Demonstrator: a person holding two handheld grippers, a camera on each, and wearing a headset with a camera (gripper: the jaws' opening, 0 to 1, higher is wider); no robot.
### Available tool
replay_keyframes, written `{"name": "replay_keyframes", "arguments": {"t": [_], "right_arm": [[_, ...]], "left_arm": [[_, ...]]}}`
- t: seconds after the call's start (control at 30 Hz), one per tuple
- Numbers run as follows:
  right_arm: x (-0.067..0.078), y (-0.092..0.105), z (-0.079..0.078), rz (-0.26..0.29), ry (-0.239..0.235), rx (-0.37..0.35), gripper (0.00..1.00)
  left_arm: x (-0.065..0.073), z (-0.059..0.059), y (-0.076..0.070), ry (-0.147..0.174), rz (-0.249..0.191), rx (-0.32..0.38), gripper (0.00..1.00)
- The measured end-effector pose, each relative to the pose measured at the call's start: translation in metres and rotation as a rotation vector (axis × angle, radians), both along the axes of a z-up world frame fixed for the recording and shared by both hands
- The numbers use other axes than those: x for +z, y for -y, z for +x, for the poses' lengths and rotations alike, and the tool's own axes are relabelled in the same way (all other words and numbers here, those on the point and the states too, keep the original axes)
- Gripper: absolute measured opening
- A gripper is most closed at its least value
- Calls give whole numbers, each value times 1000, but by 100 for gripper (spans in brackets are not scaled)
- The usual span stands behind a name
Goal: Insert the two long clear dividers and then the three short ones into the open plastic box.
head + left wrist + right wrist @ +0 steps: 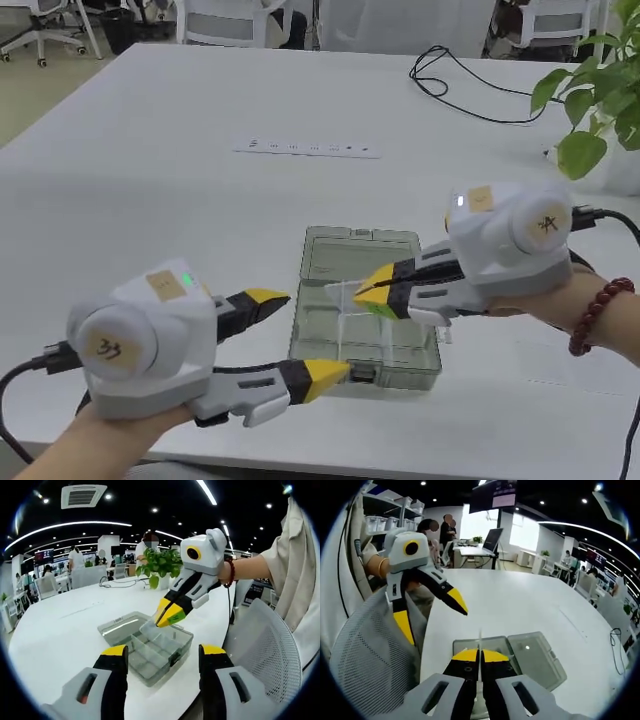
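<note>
The open clear plastic box point(400, 362) lies on the white table, its lid point(360, 250) folded back flat behind it. Clear dividers stand inside it and split it into compartments. My right gripper point(372, 290) hovers over the box from the right, shut on a small clear divider point(340, 293). In the right gripper view that divider point(480, 639) is a thin edge rising from the closed tips point(480, 656) above the box point(525, 655). My left gripper point(295, 335) is open and holds nothing, at the box's near left corner. The left gripper view has the box point(150, 647) just beyond the spread jaws.
A white power strip point(305, 148) lies farther back on the table, and a black cable point(450, 85) curls at the far right. A potted plant point(595, 100) stands at the right edge. A mesh chair point(265, 645) is close behind me. People stand in the background.
</note>
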State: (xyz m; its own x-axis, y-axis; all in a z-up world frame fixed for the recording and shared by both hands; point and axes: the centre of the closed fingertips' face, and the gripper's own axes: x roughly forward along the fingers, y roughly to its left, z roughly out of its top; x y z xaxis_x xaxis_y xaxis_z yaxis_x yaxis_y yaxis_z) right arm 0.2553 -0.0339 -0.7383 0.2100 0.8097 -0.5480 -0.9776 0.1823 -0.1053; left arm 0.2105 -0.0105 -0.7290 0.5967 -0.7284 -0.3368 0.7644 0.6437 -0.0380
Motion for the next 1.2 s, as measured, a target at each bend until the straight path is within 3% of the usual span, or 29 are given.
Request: {"name": "replay_keyframes", "arguments": {"t": [0.5, 0.6, 0.73, 0.97, 1.2], "right_arm": [[-19, -4, 11, -40, -29, -31, 2], [-20, -4, 13, -44, -31, -32, 2], [-23, -4, 13, -48, -48, -31, 2], [-25, -6, 15, -60, -54, -33, 2], [-25, -10, 17, -121, -78, -25, 2]], "left_arm": [[-4, 5, -7, -18, -8, 48, 63], [-3, 6, -8, -20, -12, 59, 64], [-7, 6, -9, -25, 15, 63, 64], [-7, 7, -10, -37, -1, 72, 64], [-8, 7, -11, -44, 6, 74, 64]]}}
